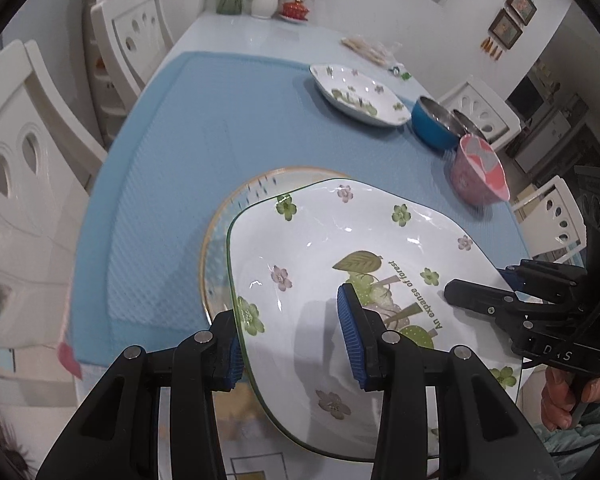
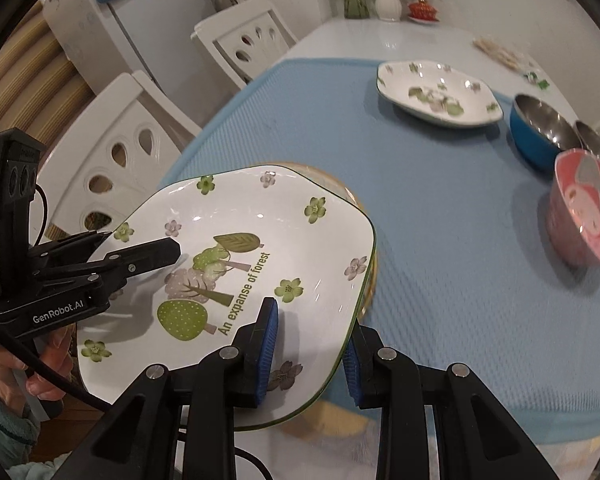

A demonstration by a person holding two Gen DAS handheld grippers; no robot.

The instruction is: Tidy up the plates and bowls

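Floral square plate [image 1: 340,248] hangs between my two tools, just above a round gold-rimmed plate [image 1: 236,204] on the blue mat [image 1: 204,120] of the table. My left hand-held gripper [image 1: 292,340] clamps its near-left rim; my right hand-held gripper [image 2: 312,356] clamps the opposite edge. Farther off sit a matching plate [image 1: 356,94], a blue bowl [image 1: 434,124] and a pink bowl [image 1: 480,174].
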